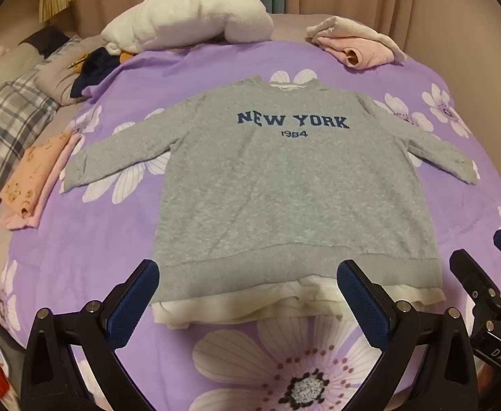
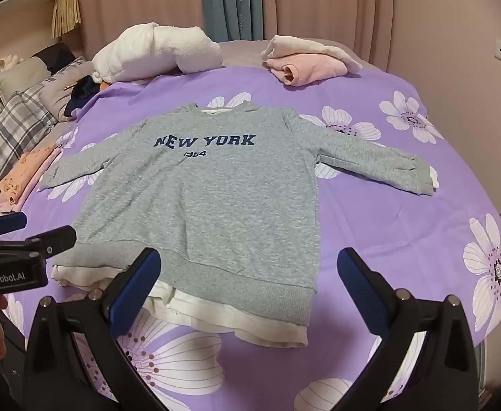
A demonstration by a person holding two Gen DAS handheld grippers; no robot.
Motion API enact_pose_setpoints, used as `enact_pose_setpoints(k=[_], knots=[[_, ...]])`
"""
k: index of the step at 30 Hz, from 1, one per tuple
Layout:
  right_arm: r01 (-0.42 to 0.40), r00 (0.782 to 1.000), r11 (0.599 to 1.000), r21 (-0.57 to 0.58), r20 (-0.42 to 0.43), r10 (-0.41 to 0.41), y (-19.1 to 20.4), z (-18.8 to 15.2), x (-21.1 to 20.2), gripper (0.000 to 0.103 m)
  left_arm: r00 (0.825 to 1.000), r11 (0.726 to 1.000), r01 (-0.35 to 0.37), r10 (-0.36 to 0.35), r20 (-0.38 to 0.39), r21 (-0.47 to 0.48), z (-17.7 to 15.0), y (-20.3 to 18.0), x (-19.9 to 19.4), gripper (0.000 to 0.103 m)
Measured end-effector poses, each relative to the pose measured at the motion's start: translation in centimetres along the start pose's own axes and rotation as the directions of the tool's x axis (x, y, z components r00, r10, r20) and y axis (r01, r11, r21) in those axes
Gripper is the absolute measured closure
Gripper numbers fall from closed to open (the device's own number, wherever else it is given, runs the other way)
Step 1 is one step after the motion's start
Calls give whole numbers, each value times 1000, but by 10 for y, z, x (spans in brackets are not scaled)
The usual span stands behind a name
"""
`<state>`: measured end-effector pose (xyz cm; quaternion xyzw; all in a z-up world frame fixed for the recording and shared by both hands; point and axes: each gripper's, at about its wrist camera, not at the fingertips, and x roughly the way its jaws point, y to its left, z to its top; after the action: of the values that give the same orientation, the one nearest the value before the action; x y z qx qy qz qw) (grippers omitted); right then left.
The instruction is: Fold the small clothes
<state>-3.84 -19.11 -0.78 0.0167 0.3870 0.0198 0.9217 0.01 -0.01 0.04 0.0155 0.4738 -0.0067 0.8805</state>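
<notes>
sweatshirt (image 1: 284, 185): grey, "NEW YORK" print, lies flat and face up mid-bed, collar far, hem near; laid out this way so folds can start from sleeves or hem.
sleeves: both spread out to the sides, flat on the bed; left sleeve (image 1: 120, 157) ends just beside the peach pile, right sleeve (image 2: 370, 164) lies on bare sheet.
hem: white under-layer (image 1: 284, 303) sticks out below the grey band, a bit rumpled near the right corner.
left gripper (image 1: 247, 304): fingers spread wide, nothing between the pads; hovers over the hem's left half, tilted down.
right gripper (image 2: 248, 299): fingers spread wide, nothing held; hovers over the hem's right corner, tilted down.
why open: looks like a pre-grasp pose, both set to take the garment at the near edge or move out to the sleeves.
bed (image 1: 106, 239): purple flowered sheet, serves as the folding surface.
peach pile (image 1: 34, 185): folded, at the left edge; likely done items.
pink pile (image 2: 305, 63): folded, far right; kept clear of the work area.
white bundle (image 1: 188, 17): far side, unrelated bedding it seems.
progress: this piece not yet folded.
</notes>
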Motion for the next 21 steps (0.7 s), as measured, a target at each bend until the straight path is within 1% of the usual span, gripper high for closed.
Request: enact_pose_setpoints(k=[4,9,12,16,21], knots=[[-3,1000,1000,-2,-2,3,-1,4,-2,0,1000,1000,-11,11,-3,0,1,0,1,1],[-3,1000,1000,-5,3,3,3,0,-2,0,1000,1000,-10,10,-4,-10,3,1,7,1],[-7,1000,1000,-6,2,7,5,-1,-2,0,1000,1000,-13,13,-3,-6,-4,-1,2,1],[-8,1000,1000,-9,2,8,7,-1,-3,0,1000,1000,-4,4,2,-9,-3,3,0,1],[-10,1000,1000,-10,2,10,9,1,-2,0,1000,1000,-13,13,11,-3,-2,3,-2,1]])
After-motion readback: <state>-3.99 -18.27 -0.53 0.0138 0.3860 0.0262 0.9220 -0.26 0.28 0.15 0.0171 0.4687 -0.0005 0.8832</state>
